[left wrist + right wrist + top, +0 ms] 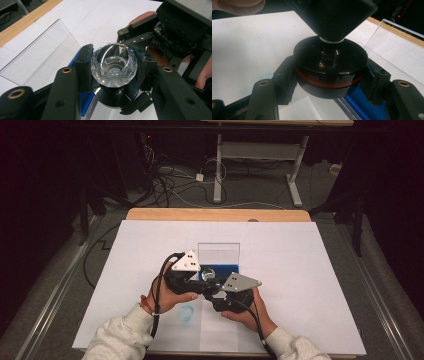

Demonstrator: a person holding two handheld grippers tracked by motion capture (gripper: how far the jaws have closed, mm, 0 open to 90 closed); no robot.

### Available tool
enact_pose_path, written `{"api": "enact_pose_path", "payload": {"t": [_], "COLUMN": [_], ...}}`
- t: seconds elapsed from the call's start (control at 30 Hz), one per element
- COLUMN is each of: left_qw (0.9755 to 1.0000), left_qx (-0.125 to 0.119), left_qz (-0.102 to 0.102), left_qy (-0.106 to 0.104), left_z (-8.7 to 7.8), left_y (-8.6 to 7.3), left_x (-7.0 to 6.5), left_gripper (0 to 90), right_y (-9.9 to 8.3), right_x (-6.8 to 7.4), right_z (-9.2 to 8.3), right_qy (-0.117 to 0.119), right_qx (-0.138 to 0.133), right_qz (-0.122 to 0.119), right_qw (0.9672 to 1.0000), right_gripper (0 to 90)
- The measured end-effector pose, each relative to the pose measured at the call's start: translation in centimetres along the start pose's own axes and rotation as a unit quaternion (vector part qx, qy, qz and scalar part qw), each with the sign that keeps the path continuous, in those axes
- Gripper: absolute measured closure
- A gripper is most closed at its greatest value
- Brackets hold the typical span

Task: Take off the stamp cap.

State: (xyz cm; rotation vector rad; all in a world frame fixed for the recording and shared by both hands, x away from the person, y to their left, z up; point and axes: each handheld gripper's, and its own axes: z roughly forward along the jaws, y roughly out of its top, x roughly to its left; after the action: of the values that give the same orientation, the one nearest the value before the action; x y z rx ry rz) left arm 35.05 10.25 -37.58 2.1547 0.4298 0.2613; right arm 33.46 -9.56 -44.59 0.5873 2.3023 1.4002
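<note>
A faceted clear crystal ornament (113, 72) stands on a round black base (116, 97) with a red ring around its edge (328, 82). My left gripper (114, 65) is shut on the crystal top, one pad on each side. My right gripper (329, 75) comes in from the other side and is shut on the black base (329, 52), its pads against the rim. In the high view both grippers, left (205, 277) and right (214, 287), meet over the crystal (208, 272) at the middle of the table, just in front of a clear case.
A clear acrylic case (218, 251) with a blue foam floor (229, 268) stands open right behind the ornament. A white sheet (300, 270) covers the wooden table (215, 214). A faint blue smudge (186, 313) marks the sheet near the front.
</note>
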Motion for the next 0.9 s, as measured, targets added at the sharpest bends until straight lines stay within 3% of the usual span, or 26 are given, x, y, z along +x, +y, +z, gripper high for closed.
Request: {"api": "enact_pose_path", "payload": {"t": [0.4,0.57,0.7,0.77,0.9], "left_qw": [1.0000,1.0000,0.9999,1.0000,0.9998], "left_qx": [-0.003,0.001,-0.003,0.001,-0.005], "left_qz": [0.002,0.003,-0.003,0.006,-0.002], "left_qy": [-0.003,-0.009,-0.011,0.007,0.018], "left_z": [-0.1,-0.2,-0.2,-0.2,-0.8], "left_y": [0.1,0.0,0.1,0.3,0.1], "left_x": [-0.2,-0.1,-0.1,-0.3,0.0], "left_gripper": [54.8,54.8,54.9,54.9,54.9], "right_y": [-0.1,0.1,0.1,0.2,0.0], "right_x": [0.0,-0.1,0.0,1.3,2.0], "right_z": [0.0,-0.3,-0.3,0.1,0.4], "right_qy": [0.005,0.010,0.015,0.021,0.027], "right_qx": [0.005,0.016,0.029,0.044,0.059], "right_qz": [-0.001,-0.014,-0.036,-0.072,-0.085], "right_qw": [1.0000,0.9997,0.9988,0.9962,0.9942], "right_gripper": [38.8,39.1,39.2,39.1,39.1]}}
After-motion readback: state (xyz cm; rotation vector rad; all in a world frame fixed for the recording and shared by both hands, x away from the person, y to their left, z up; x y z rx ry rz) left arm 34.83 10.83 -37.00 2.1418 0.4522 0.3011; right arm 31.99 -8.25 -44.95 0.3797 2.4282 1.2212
